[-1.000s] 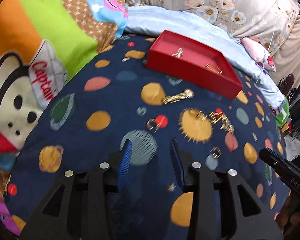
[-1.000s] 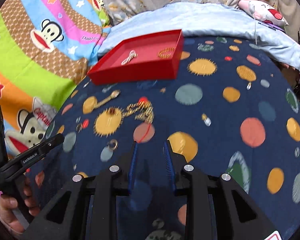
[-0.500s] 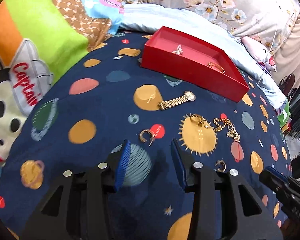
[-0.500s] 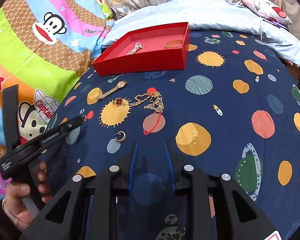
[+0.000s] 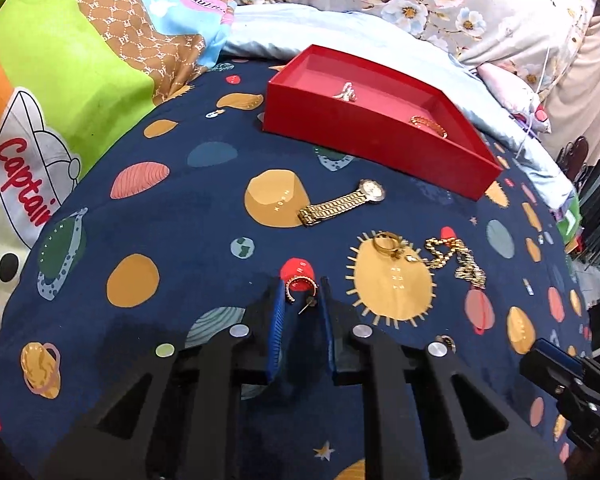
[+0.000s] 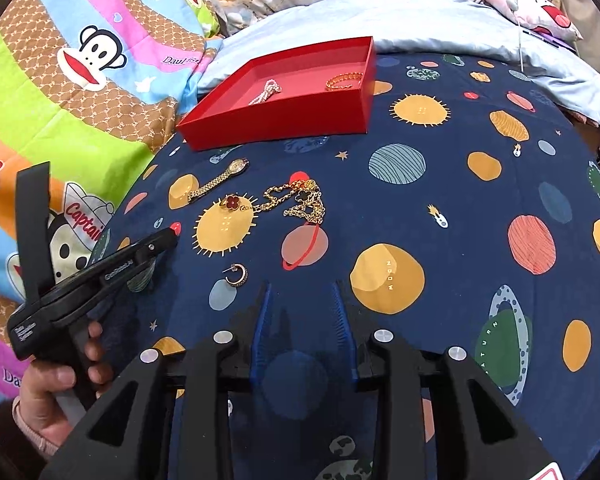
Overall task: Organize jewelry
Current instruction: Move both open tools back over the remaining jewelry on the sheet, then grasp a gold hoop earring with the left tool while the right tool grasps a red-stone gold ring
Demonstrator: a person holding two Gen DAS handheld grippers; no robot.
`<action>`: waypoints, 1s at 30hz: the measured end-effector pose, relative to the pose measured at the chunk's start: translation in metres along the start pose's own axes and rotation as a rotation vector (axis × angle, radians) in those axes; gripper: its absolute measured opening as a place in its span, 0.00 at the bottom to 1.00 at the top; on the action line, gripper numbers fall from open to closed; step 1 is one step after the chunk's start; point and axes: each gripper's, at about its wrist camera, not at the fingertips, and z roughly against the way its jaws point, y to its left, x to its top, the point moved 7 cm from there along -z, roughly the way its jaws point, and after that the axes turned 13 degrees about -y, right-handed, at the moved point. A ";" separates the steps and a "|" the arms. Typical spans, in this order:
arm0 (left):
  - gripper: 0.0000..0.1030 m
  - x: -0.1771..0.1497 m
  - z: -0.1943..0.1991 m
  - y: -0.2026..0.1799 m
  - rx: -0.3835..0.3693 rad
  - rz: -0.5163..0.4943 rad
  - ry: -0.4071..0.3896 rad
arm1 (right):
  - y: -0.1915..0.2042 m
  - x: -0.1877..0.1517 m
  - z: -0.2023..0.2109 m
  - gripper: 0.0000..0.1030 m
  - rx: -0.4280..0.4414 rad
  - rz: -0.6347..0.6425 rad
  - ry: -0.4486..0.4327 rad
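- The left gripper (image 5: 303,295) now reaches a gold hoop earring (image 5: 300,288) on the navy planet-print bedspread (image 5: 188,220); a second ago the earring lay well ahead of its tips.
- Its blue fingers (image 5: 277,320) have just been closing and stand narrowly apart with the earring between them; whether the pads press on it I cannot tell.
- The right gripper (image 6: 303,300) hovers over bare bedspread, fingers apart with nothing between them, slightly wider than half a second ago.
- A second hoop earring (image 6: 238,275) lies just ahead and left of the right gripper.
- The gold watch (image 5: 342,202), a ring (image 5: 386,243) and a gold chain necklace (image 5: 456,258) lie where they were, between the grippers and the red tray (image 5: 364,148).
- The tray holds a gold bracelet (image 5: 428,125) and a pale beaded piece (image 5: 346,92), unchanged.
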 end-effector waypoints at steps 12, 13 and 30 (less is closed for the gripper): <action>0.16 0.009 0.047 -0.001 -0.053 0.036 -0.042 | 0.022 0.018 -0.022 0.29 0.047 0.055 -0.002; 0.16 0.009 0.050 0.000 -0.053 0.038 -0.042 | 0.027 0.020 -0.026 0.29 0.057 0.068 -0.003; 0.16 -0.003 0.058 0.015 -0.047 0.062 -0.012 | 0.075 0.040 -0.103 0.29 0.169 0.200 0.057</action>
